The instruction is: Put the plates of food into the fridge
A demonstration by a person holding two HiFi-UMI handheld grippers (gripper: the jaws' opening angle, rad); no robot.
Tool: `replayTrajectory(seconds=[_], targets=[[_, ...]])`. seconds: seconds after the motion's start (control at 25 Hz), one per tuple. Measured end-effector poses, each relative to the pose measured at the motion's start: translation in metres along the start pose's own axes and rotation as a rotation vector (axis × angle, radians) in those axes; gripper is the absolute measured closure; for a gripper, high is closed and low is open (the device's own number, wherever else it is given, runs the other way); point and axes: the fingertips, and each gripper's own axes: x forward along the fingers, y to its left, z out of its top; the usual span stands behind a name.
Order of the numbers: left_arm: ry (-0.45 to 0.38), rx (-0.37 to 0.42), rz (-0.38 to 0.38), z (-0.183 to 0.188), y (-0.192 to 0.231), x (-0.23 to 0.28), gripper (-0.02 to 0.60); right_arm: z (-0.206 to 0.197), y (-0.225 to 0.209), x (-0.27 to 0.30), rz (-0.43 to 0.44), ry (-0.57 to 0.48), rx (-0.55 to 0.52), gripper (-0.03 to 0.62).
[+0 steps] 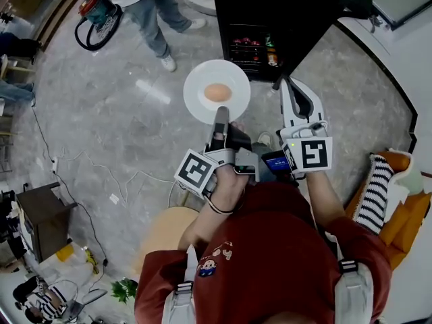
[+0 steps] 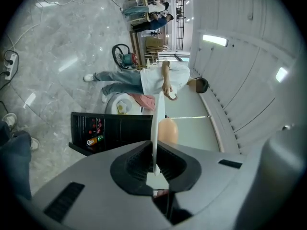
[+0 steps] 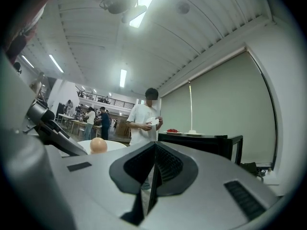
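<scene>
the grey marble floor (image 1: 128,113) is bearing a black fridge (image 1: 283,12), a vacuum cleaner (image 1: 99,13) and white cables (image 1: 74,155) (lying loose).

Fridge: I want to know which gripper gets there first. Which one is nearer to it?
Right. The right gripper, shut and empty, points beside the near corner of the fridge. The left gripper sits further back, clamped on the rim of the plate.

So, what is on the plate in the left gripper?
One round, pale orange piece of food sits near the middle of the plate. The left gripper covers part of its rim.
</scene>
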Motion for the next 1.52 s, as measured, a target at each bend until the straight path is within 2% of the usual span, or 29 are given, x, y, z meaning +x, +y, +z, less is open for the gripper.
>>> replayTrajectory(seconds=[0.36,1.0,1.24,1.52], targets=[[0.032,0.017,0.006,-0.013,-0.002,0.019,0.560,-0.008,-0.018,0.001,-0.031,0.013,0.014,0.583],[0.068,0.053,0.032,-0.058,-0.010,0.102,0.560,-0.024,-0.103,0.031,-0.076,0.011,0.074,0.583],[0.076,0.061,0.062,-0.076,0.001,0.141,0.560,-0.049,-0.140,0.049,-0.082,0.030,0.083,0.583],[0.089,0.075,0.063,-0.088,0.007,0.167,0.560,-0.068,-0.162,0.058,-0.083,0.042,0.109,0.583]])
